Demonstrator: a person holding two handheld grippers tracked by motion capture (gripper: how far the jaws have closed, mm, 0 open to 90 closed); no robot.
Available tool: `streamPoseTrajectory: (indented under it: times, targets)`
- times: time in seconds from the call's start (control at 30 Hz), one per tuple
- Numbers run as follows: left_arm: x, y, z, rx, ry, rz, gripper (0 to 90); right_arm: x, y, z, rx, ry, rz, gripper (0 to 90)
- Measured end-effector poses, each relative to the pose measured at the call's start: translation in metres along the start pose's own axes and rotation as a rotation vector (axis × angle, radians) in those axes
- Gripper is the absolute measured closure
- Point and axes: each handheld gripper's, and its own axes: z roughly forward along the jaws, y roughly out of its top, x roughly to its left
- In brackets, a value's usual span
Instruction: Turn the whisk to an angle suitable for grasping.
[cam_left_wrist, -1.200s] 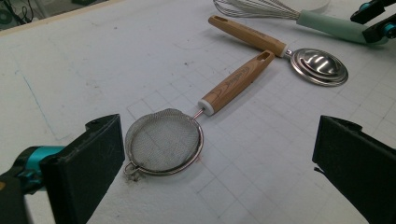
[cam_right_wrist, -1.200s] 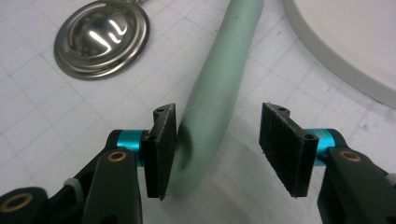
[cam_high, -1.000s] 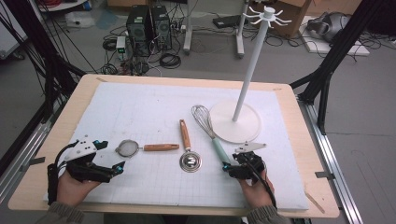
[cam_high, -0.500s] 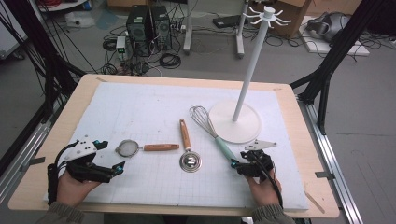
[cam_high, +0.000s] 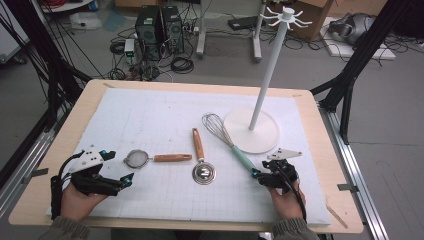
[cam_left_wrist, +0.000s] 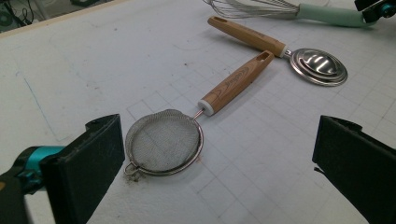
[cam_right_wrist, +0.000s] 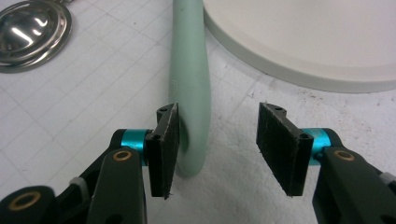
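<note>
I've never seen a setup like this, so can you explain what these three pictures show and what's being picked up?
A person sits at a table, holding a hand-held gripper in each hand. One picture looks down from above; the other two come from cameras riding on each tool. The left hand-held gripper is open beside a small mesh strainer. The right hand-held gripper is open around the mint handle of a whisk, not yet squeezing it. A metal scoop and a white hook stand are there too.
</note>
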Motion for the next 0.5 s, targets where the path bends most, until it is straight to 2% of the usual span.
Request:
streamPoseTrajectory:
  times: [0.5]
  targets:
    - [-0.0002, -0.0002, 0.0002, 0.003, -0.002, 0.006, 2.7, -0.0068, -0.0013, 0.0009, -0.009, 0.018, 0.003, 46.9]
